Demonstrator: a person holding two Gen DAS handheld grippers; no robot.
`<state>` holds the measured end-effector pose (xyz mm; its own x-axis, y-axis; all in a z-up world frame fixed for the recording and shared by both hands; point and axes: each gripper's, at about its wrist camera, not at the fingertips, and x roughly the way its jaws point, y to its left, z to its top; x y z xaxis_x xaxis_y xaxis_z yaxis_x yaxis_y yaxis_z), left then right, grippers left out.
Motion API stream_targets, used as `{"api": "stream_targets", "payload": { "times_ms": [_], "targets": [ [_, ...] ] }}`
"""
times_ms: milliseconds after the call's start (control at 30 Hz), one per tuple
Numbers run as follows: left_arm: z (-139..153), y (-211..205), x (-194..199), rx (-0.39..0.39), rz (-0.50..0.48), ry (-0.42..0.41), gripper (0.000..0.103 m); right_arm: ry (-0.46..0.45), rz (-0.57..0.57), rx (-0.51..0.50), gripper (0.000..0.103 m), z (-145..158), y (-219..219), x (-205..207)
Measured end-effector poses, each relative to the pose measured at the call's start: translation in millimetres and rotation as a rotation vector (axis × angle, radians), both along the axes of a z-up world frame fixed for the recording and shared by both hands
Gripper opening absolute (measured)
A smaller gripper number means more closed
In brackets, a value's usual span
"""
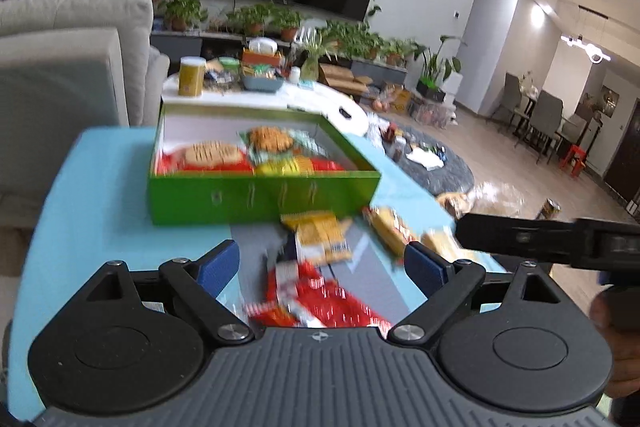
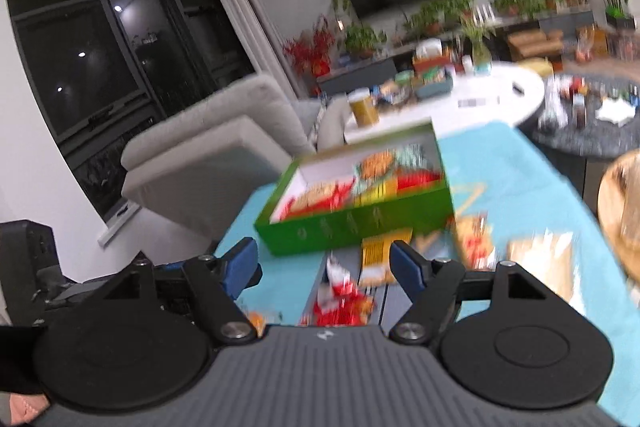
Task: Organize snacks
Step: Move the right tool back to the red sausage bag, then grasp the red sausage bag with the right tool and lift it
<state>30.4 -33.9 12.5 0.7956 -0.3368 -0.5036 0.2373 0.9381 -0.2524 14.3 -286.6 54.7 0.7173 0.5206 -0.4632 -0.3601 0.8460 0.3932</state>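
Note:
A green box (image 1: 260, 197) (image 2: 360, 225) stands on a light blue table (image 1: 92, 187) (image 2: 520, 183) and holds several snack packs. Loose packs lie in front of it: a yellow pack (image 1: 322, 237) (image 2: 376, 255), a red pack (image 1: 320, 301) (image 2: 340, 303), and more packs to the right (image 1: 390, 229) (image 2: 472, 237). My left gripper (image 1: 322, 263) is open and empty above the red and yellow packs. My right gripper (image 2: 324, 263) is open and empty above the same packs; its body shows at the right in the left wrist view (image 1: 548, 239). Both views are blurred.
A white sofa (image 1: 72, 59) (image 2: 208, 163) stands left of the table. A white round table (image 1: 320, 99) (image 2: 500, 91) with a yellow can (image 1: 191, 75) and clutter lies behind the box. A clear bag of buns (image 2: 620, 211) sits at the right.

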Motion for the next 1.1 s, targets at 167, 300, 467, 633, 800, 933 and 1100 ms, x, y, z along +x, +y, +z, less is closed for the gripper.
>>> {"api": "stream_targets", "payload": {
  "times_ms": [167, 300, 467, 633, 800, 933, 1100],
  "targets": [
    [-21, -1, -5, -0.002, -0.020, 0.061, 0.088, 0.091, -0.005, -0.003, 0.055, -27, 8, 0],
    [-32, -3, -6, -0.010, -0.054, 0.089, 0.080, 0.133, -0.004, -0.009, 0.055, -39, 11, 1],
    [-44, -9, -3, -0.014, -0.094, 0.129, 0.068, 0.178, -0.016, -0.015, 0.052, -50, 13, 1],
    [-52, -9, 1, -0.013, -0.089, 0.159, 0.068, 0.206, -0.009, -0.022, 0.048, -56, 20, 5],
    [-59, -6, 7, -0.023, -0.084, 0.189, 0.068, 0.230, -0.011, -0.032, 0.048, -62, 26, 11],
    [-61, -6, 10, -0.038, -0.088, 0.203, 0.069, 0.245, -0.011, -0.039, 0.048, -65, 29, 15],
    [-63, -6, 16, -0.045, -0.089, 0.214, 0.069, 0.268, -0.008, -0.058, 0.048, -70, 32, 22]
  ]
}}
